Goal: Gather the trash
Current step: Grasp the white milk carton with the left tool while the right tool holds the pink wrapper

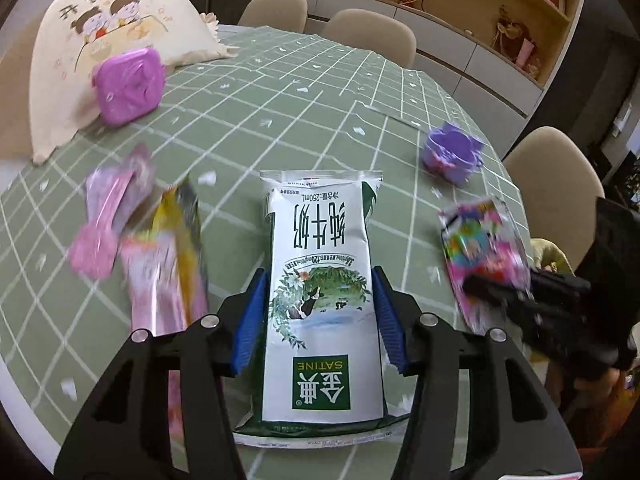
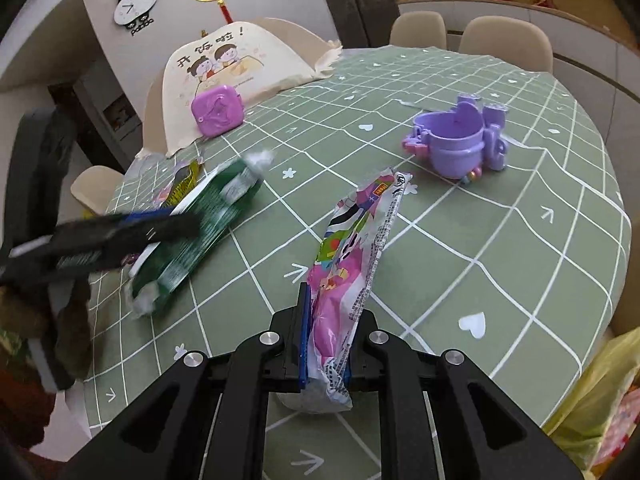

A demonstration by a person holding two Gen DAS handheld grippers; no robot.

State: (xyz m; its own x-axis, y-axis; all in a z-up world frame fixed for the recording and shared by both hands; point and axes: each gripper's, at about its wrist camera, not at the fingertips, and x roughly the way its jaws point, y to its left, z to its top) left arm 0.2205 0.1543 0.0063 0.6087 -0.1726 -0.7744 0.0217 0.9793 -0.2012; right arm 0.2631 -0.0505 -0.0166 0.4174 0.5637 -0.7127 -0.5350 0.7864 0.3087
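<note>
In the left wrist view my left gripper (image 1: pixel 320 312) is shut on a white and green milk pouch (image 1: pixel 322 280), held above the green checked tablecloth (image 1: pixel 280 120). In the right wrist view my right gripper (image 2: pixel 326 340) is shut on a pink and white snack wrapper (image 2: pixel 352 248). The same wrapper (image 1: pixel 484 248) shows at the right of the left wrist view, and the milk pouch (image 2: pixel 196 232) shows at the left of the right wrist view. A pink and yellow pile of wrappers (image 1: pixel 160 248) lies on the table to the left of the pouch.
A purple square case (image 2: pixel 217 109) leans on a cream printed cloth cover (image 2: pixel 224 64) at the far left. A purple toy pot (image 2: pixel 460 140) stands at the far right. Beige chairs (image 2: pixel 504 40) ring the table. A yellow bag (image 2: pixel 592 400) hangs off the table's right edge.
</note>
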